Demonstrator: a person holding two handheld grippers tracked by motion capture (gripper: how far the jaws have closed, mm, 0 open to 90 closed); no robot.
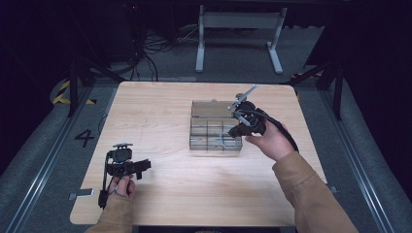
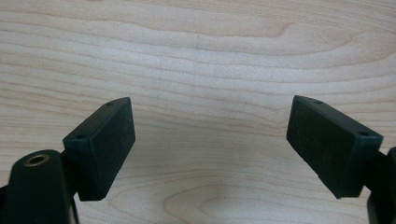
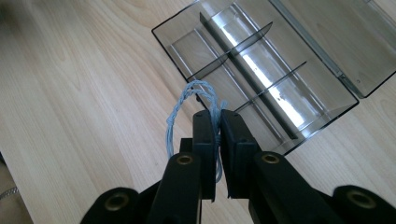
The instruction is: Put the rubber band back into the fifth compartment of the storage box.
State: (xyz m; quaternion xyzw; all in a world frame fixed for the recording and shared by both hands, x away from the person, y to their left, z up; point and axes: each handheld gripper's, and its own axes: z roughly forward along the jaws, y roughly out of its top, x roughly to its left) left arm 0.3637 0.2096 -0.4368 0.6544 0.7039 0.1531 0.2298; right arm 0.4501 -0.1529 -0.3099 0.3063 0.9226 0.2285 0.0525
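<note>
Pale wood counter [image 1: 160, 116]; dark room beyond. Right tongs [image 3: 217, 123] clenched on blue twisted cord [image 3: 187, 105] over clear compartment box [image 3: 299, 51]; left tongs [image 2: 210, 140] released

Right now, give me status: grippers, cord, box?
Right gripper shut on pale blue twisted cord, above clear divided box, lid open. Left gripper open, empty, over bare table. Nothing in the way.

Your compartment box [image 1: 209, 130] sits on the table [image 1: 160, 111] right of centre, its open lid [image 1: 210, 108] lying behind it — your right gripper [image 1: 232, 134] hangs over its near right corner with the twisted cord [image 3: 194, 100] between its fingers, your left gripper [image 1: 141, 170] well apart at the near left.
</note>
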